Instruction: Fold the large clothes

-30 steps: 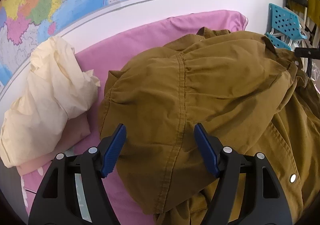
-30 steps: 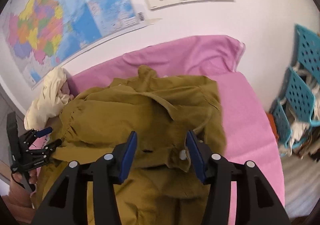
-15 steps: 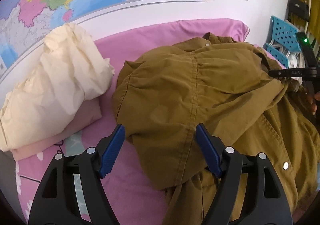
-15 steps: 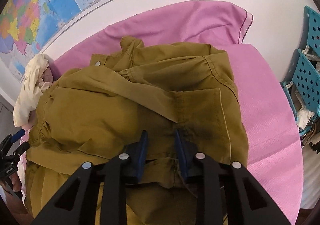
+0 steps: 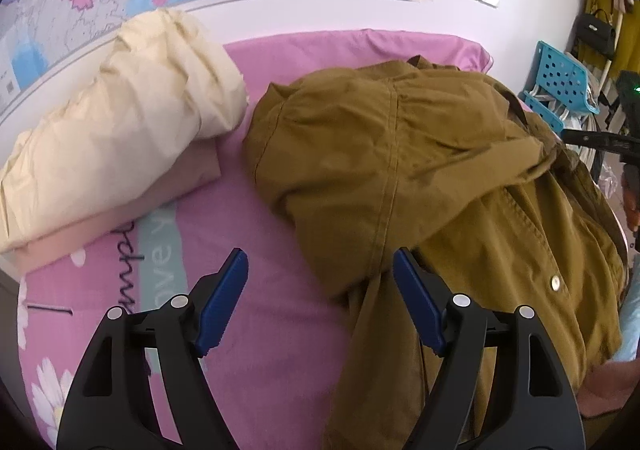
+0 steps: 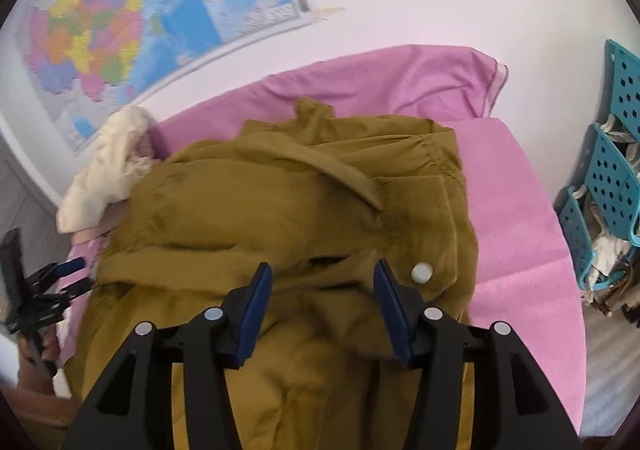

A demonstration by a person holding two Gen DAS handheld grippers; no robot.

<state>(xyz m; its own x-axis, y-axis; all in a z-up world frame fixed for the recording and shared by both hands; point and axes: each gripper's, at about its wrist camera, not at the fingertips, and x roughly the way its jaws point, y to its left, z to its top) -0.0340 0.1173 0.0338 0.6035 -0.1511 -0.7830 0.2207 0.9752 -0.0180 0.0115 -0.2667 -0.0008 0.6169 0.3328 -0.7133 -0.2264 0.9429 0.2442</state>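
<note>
Olive-brown cotton: the jacket (image 5: 420,177) lies heaped on the pink bed sheet (image 5: 260,226), filling the left wrist view from 12 to 4 o'clock. The left gripper (image 5: 320,302) hangs with jaws wide apart and nothing between the pads; the lower left fold edge of the garment lies just beyond its right finger. A cream bundle (image 5: 120,137) rests on a folded pink cloth at 10 o'clock, near the jacket but apart from it. Bare sheet at 7 to 9 o'clock gives free room. The far gripper shows at 3 o'clock.

In the right wrist view the jacket (image 6: 288,217) spans the centre, a white snap button (image 6: 421,272) at 4 o'clock. The right gripper (image 6: 322,302), whose jaws have just been opening, stands over the cloth with pads spread and not pinching; fabric lies below, not gripped. Open sheet (image 6: 516,226) lies at 3 o'clock, up to the bed edge beside a blue perforated rack (image 6: 612,177).

Judged step: between folds, garment released. The next move calls for finding a hem or sleeve edge on each side, then drawing it across; the right side offers more room.
</note>
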